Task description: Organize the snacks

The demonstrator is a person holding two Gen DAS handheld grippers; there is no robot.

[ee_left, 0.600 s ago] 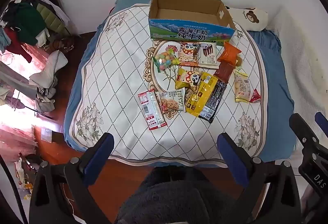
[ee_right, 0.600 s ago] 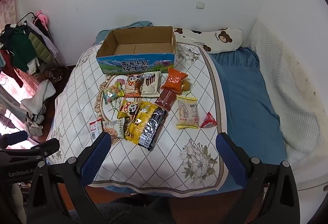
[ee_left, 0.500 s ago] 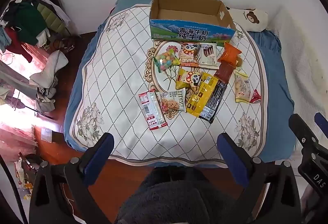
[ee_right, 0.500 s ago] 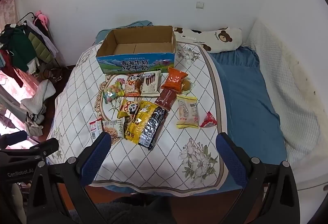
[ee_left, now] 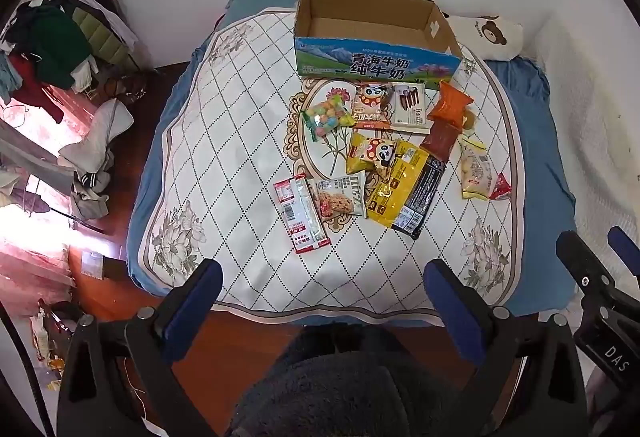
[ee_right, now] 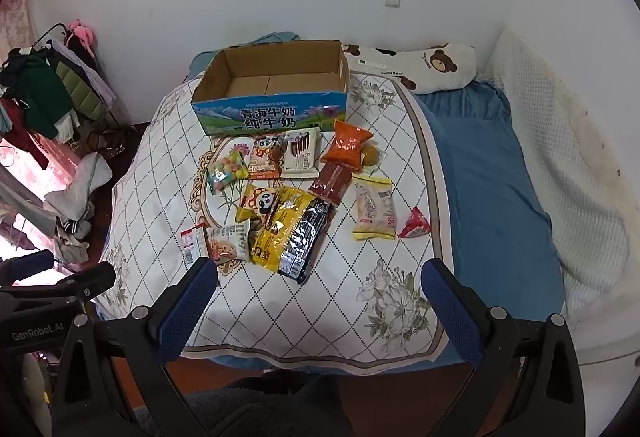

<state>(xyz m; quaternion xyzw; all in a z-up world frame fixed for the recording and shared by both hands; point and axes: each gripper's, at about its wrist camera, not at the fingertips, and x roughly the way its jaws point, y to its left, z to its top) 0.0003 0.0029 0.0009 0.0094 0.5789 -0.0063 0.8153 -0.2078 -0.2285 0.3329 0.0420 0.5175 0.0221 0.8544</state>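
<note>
Several snack packets lie on a quilted white cover (ee_left: 224, 173) on the bed: a red-white packet (ee_left: 301, 212), a cookie packet (ee_left: 340, 196), a yellow bag (ee_left: 396, 181), a candy bag (ee_left: 326, 116), an orange bag (ee_left: 450, 103). An open, empty cardboard box (ee_left: 370, 33) stands behind them; it also shows in the right wrist view (ee_right: 276, 89). My left gripper (ee_left: 322, 301) is open and empty above the bed's near edge. My right gripper (ee_right: 320, 297) is open and empty, also short of the snacks (ee_right: 288, 225).
A bear-print pillow (ee_right: 420, 67) lies at the back right on the blue sheet (ee_right: 488, 173). A clothes rack (ee_left: 52, 49) and piled laundry (ee_left: 92, 145) stand left of the bed. White walls run behind and to the right.
Both views have shifted very slightly; the snacks and box have not moved. Both grippers stay open.
</note>
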